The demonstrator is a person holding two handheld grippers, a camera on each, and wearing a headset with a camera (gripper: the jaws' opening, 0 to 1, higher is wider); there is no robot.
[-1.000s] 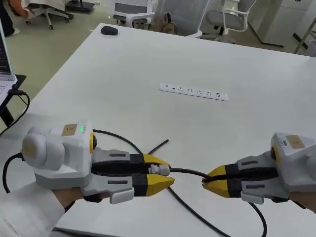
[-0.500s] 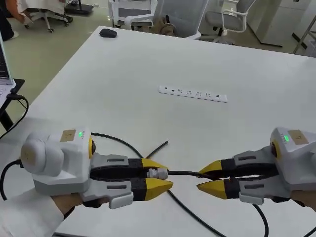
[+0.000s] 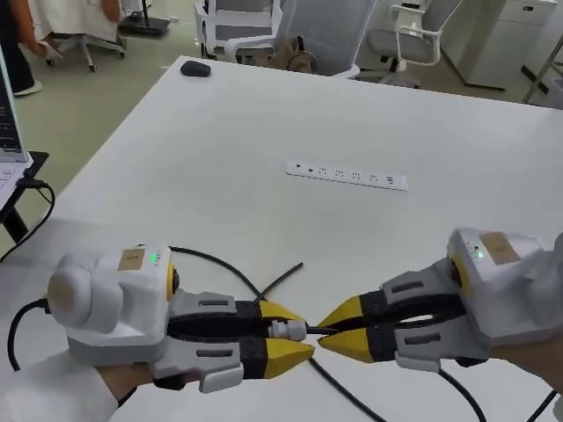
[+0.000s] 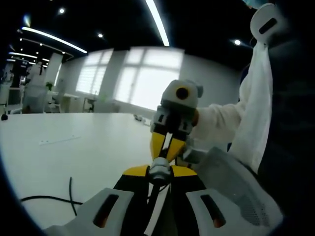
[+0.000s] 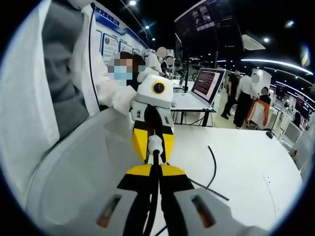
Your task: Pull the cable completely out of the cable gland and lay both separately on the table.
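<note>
Looks like an open-plan office that doubles as some kind of tech lab. There's a big white table [image 3: 220,158] with a power strip [image 3: 347,175] and a computer mouse [image 3: 194,68] on it, swivel chairs [image 3: 325,31] at its far edge and a laptop [image 3: 7,123] off to one side. The right gripper view shows more desks, a lit screen [image 5: 205,83], wall posters [image 5: 109,46] and people [image 5: 244,101] standing about (the nearest wears a white coat). Strip lights [image 4: 157,22] run across a dark ceiling, and there are big windows [image 4: 142,78].
</note>
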